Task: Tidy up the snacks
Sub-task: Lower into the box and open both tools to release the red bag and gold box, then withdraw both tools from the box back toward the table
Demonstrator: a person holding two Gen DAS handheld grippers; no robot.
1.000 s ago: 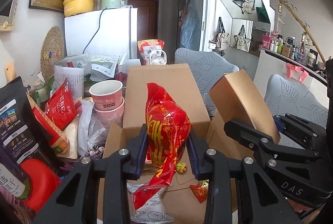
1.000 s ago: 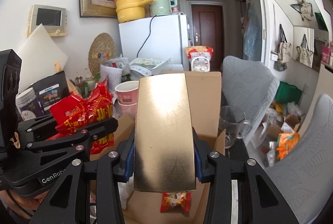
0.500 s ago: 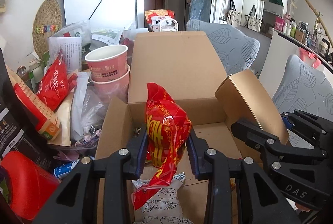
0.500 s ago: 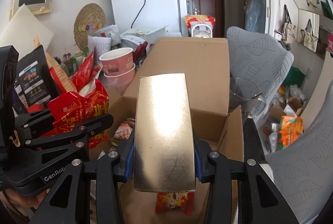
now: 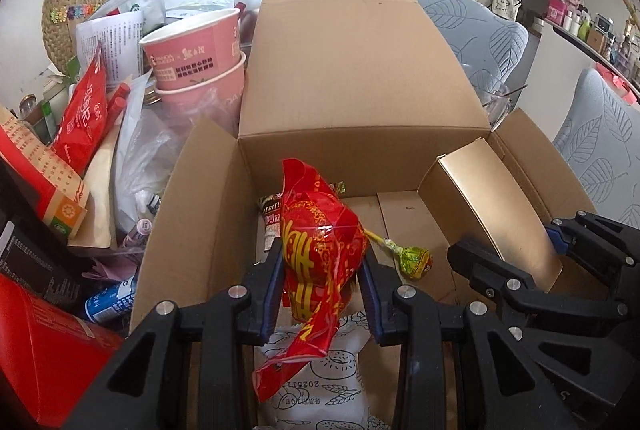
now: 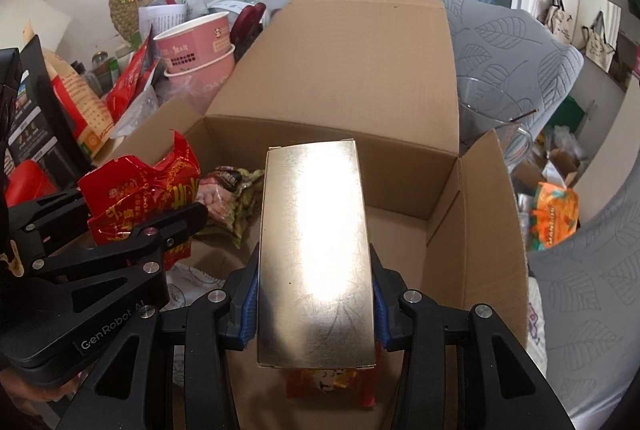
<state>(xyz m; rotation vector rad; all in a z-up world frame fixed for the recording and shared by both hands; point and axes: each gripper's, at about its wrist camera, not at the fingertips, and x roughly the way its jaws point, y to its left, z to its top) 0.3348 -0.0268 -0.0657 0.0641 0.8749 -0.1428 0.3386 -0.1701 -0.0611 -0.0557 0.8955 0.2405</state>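
Beside the cardboard box (image 5: pixel 360 70), stacked pink cups (image 5: pixel 196 58) crowd snack bags (image 5: pixel 84 114)

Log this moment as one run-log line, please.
left gripper: shut on red snack bag | right gripper: shut on gold box | both over open cardboard box

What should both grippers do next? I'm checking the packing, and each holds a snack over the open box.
Probably lower a little further, then release. The left gripper is shut on the red snack bag and the right gripper on the gold box, both above the cardboard box floor, where other snacks already lie.
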